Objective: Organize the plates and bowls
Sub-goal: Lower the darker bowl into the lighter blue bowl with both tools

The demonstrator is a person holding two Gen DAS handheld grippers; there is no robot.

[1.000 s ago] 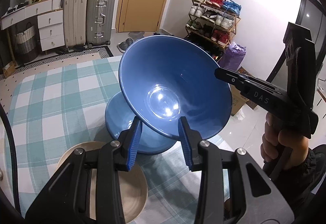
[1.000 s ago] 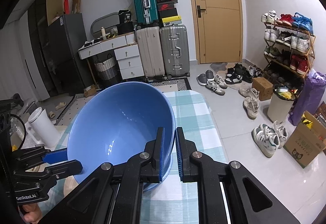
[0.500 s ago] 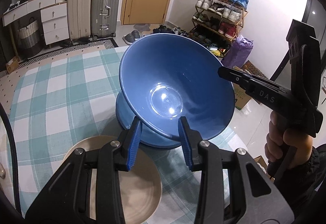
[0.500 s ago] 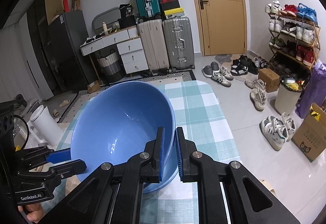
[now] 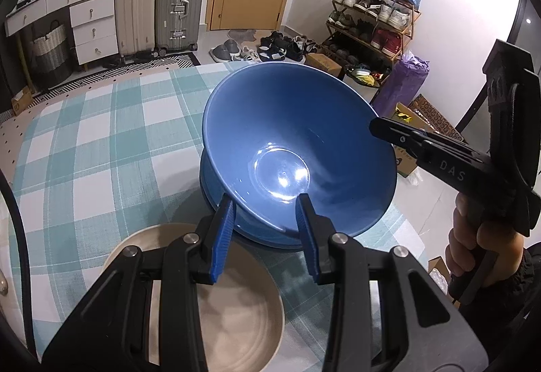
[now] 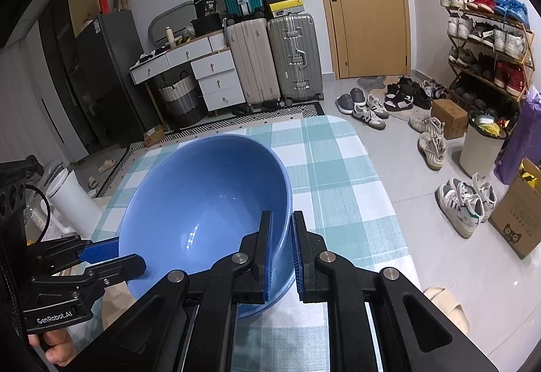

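Blue bowl (image 5: 297, 149) is clamped at opposite rims by the left hand-held gripper (image 5: 267, 233) and right hand-held gripper (image 6: 280, 250), held tilted just above a second blue bowl (image 5: 209, 189) on the table (image 5: 84, 142).

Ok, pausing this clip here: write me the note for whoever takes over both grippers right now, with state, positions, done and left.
Right gripper: shut on the rim of the upper blue bowl, one pad inside and one outside.
Left gripper: jaws partly open at that bowl's near edge; whether the pads press on it I cannot tell.
The upper blue bowl is tilted just above the lower blue bowl, which sits on the checked tablecloth. Whether they touch is not clear.
The beige plate lies on the cloth nearer the left camera, beside the bowls.
Done: bowl brought over its match.
Left: level it, nest it, release; then probably deal with the beige plate.
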